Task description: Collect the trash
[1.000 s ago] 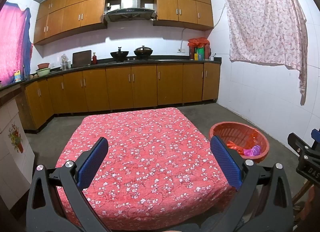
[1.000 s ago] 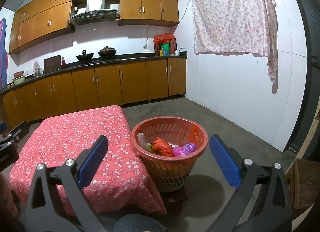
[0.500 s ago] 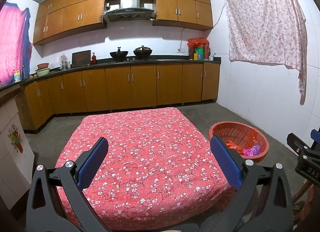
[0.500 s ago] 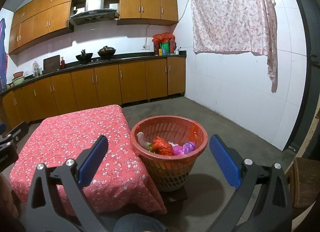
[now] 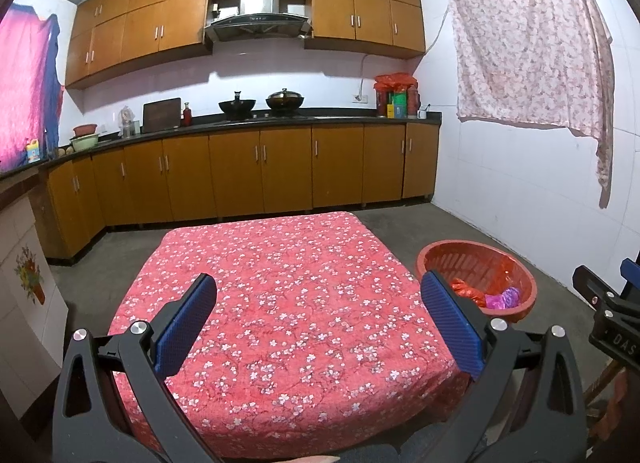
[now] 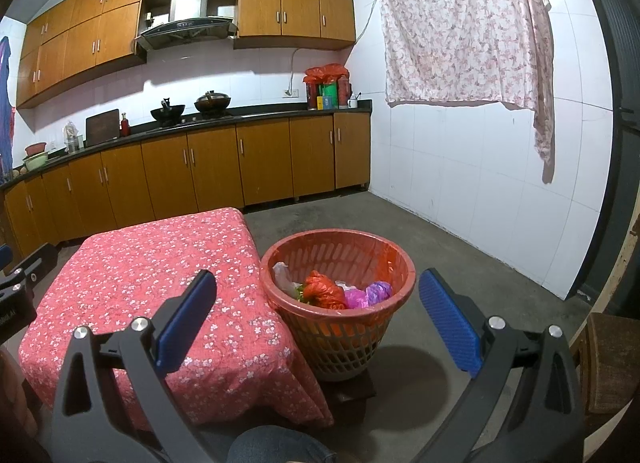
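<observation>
Trash sat in an orange plastic basket (image 6: 338, 263) on the floor: a crumpled red-orange bag (image 6: 322, 290), a pink bag (image 6: 355, 298), a purple bag (image 6: 378, 290) and a pale clear bag (image 6: 282, 277) lay together at its bottom. The basket stood just beside the right-hand edge of a low table covered by a red cloth with small white flowers (image 5: 280, 295), and it rested on a small dark block (image 6: 352, 389) on the grey concrete floor (image 6: 460, 263).

In the right wrist view, the right gripper (image 6: 318, 313) hung above the basket's near rim with its blue-padded fingers (image 6: 448, 321) spread wide and gripping nothing. In the left wrist view, the left gripper (image 5: 320, 319) hung over the near part of the cloth, its blue fingers (image 5: 186, 327) also spread wide and empty; the basket showed behind its right finger.

Part of a knee in blue denim (image 6: 276, 445) showed at the bottom edge between the right gripper's arms.

Beyond the table, brown wooden cabinets (image 5: 260, 175) ran along the far wall under a dark counter (image 5: 340, 117) with two black woks (image 5: 260, 103) on it. More cabinets and a steel range hood (image 5: 258, 11) hung above. A pale pink floral sheet (image 5: 528, 47) hung on the white tiled wall to the right.
</observation>
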### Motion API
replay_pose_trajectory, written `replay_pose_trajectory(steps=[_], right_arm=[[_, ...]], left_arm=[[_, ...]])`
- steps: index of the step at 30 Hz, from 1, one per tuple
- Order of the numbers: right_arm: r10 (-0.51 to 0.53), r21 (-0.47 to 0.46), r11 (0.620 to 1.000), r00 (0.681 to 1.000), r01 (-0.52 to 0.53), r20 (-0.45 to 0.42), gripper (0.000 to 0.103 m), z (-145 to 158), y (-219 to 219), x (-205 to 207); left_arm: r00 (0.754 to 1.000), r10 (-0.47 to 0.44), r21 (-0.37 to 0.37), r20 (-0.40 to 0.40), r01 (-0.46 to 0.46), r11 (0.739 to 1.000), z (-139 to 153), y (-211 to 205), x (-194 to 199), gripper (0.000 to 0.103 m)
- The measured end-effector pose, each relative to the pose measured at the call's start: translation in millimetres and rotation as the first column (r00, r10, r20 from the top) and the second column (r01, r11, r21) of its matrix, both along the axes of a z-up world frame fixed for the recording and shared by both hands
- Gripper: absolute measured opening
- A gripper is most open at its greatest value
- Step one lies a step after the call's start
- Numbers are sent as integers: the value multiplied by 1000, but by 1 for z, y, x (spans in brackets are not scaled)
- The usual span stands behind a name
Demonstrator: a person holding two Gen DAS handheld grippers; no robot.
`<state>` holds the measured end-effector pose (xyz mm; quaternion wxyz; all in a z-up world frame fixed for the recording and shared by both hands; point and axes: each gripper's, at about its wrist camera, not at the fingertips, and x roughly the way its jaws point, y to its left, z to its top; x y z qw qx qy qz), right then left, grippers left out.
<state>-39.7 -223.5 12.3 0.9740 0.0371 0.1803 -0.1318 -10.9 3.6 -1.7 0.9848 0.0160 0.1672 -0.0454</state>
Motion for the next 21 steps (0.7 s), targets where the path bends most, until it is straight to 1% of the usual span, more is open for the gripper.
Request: replay_pose_trajectory(steps=[21], right_arm=[[0, 0, 1000, 1000, 0, -1, 99, 1, 0, 0]], left_arm=[[1000, -6, 3, -5, 6, 1000, 0, -1, 3, 101]])
